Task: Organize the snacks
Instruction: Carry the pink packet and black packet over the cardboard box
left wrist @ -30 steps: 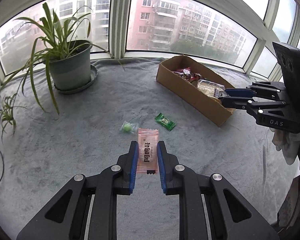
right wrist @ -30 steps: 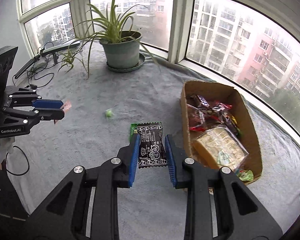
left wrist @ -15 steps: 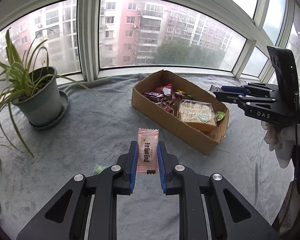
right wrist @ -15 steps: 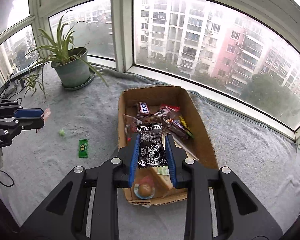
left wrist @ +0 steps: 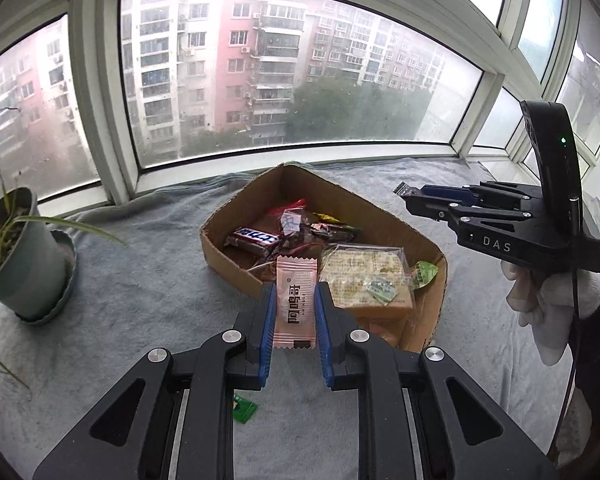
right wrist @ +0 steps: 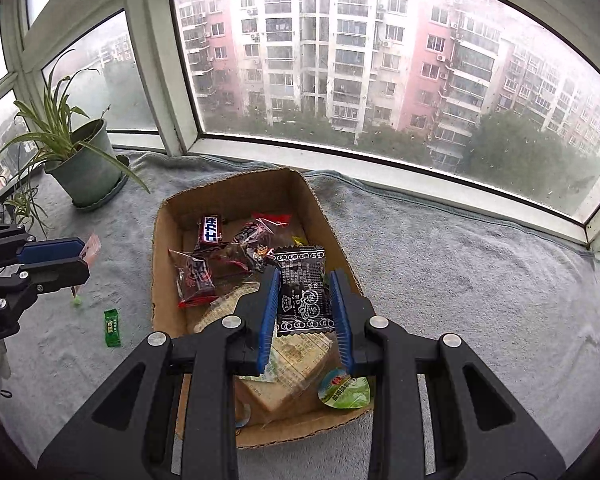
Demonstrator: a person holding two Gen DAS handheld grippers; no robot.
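Most of the snacks are already in the cardboard box (right wrist: 162,240), which sits on the grey blanket (right wrist: 460,264) near the window edge. Two more are on their way. The left gripper (left wrist: 295,312) is closed tight on a pink candy packet (left wrist: 295,300) and holds it near the box's front wall. The right gripper (right wrist: 305,308) is pinched on a black snack packet (right wrist: 305,292) and holds it over the open box. Neither packet has been let go yet. I think dropping these two in comes next. After that, two small things are left lying on the blanket to the left of the box: a green candy (right wrist: 112,327) and a tiny light green sweet (right wrist: 76,301). So the job looks more than half done. Inside the box I can see a dark chocolate bar (right wrist: 210,231) toward the back, some clear bags with red and dark sweets (right wrist: 194,276) in the middle, a big clear pack of pale biscuits (left wrist: 366,276) at the near end, and a little cup with a green lid (right wrist: 344,392) in the near right corner. A potted plant (right wrist: 82,168) stands toward the far left corner of the blanket.
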